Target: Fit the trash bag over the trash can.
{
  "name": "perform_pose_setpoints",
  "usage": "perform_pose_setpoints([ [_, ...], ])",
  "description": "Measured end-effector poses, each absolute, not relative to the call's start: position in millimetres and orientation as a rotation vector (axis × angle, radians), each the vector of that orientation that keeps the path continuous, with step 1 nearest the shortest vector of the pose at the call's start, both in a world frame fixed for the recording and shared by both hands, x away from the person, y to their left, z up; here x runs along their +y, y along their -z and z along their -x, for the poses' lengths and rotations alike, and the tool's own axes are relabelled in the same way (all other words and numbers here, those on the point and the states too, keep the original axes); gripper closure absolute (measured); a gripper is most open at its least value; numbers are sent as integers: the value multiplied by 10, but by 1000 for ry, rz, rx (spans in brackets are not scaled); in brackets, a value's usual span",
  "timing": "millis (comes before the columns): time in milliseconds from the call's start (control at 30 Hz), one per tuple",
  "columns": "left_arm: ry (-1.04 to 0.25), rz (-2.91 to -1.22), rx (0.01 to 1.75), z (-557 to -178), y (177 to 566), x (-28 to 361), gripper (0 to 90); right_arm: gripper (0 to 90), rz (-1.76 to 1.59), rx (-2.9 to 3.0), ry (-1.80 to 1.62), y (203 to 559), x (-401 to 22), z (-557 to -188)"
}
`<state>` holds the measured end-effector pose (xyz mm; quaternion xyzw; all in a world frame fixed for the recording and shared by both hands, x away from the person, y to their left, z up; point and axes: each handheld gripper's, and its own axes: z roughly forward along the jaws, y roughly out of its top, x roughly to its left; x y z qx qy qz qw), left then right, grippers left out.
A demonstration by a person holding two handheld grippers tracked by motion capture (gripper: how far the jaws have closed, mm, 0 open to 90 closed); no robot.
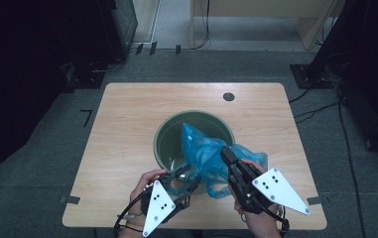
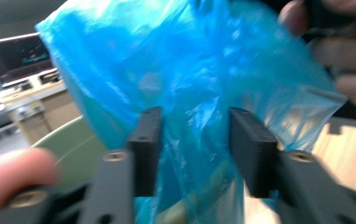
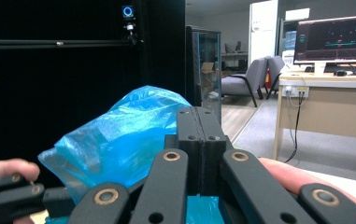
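Two grippers are held over the near half of a wooden table (image 1: 127, 119), where a blue plastic bag (image 1: 209, 151) is draped over a green bucket (image 1: 169, 134), pinched by the closed right gripper (image 1: 224, 151) and flanked by the spread left gripper (image 2: 194, 154).

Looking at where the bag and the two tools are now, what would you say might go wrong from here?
1. The right tool is shut on thin film of the blue bag; a hard pull might tear it.
2. The left tool is open with bag film between its jaws, so the bag hangs from one grip and may slip or twist.
3. The bag droops over the green bin rim; tugging could tip or drag the bin on the table.
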<state>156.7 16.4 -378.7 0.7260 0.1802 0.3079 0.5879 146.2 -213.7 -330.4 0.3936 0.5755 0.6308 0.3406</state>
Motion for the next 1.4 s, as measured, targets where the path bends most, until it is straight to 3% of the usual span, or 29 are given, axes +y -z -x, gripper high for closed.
perform_pose_setpoints([
  [33, -694, -1680, 438, -1581, 3775, 210, 781, 900, -1026, 1491, -1637, 3301, -2157, -1461],
  [100, -681, -1670, 446, -1595, 3760, 251, 818, 900, -1028, 1490, -1634, 3300, -2168, -1462],
  [133, -678, -1662, 456, -1602, 3747, 286, 878, 900, -1040, 1478, -1631, 3297, -2207, -1464],
  [200, -675, -1650, 468, -1622, 3717, 369, 891, 900, -1041, 1471, -1629, 3295, -2229, -1470],
  [500, -666, -1597, 547, -1675, 3742, 889, 900, 900, -1093, 1443, -1613, 3303, -2406, -1496],
  [733, -733, -1608, 574, -1692, 3778, 1088, 900, 900, -1139, 1409, -1597, 3304, -2489, -1551],
  [1133, -705, -1665, 636, -1745, 4001, 1453, 898, 900, -1276, 1375, -1466, 3555, -2702, -1736],
  [1400, -855, -1729, 829, -1950, 4160, 1556, 888, 900, -1315, 1412, -1411, 3707, -2699, -1941],
])
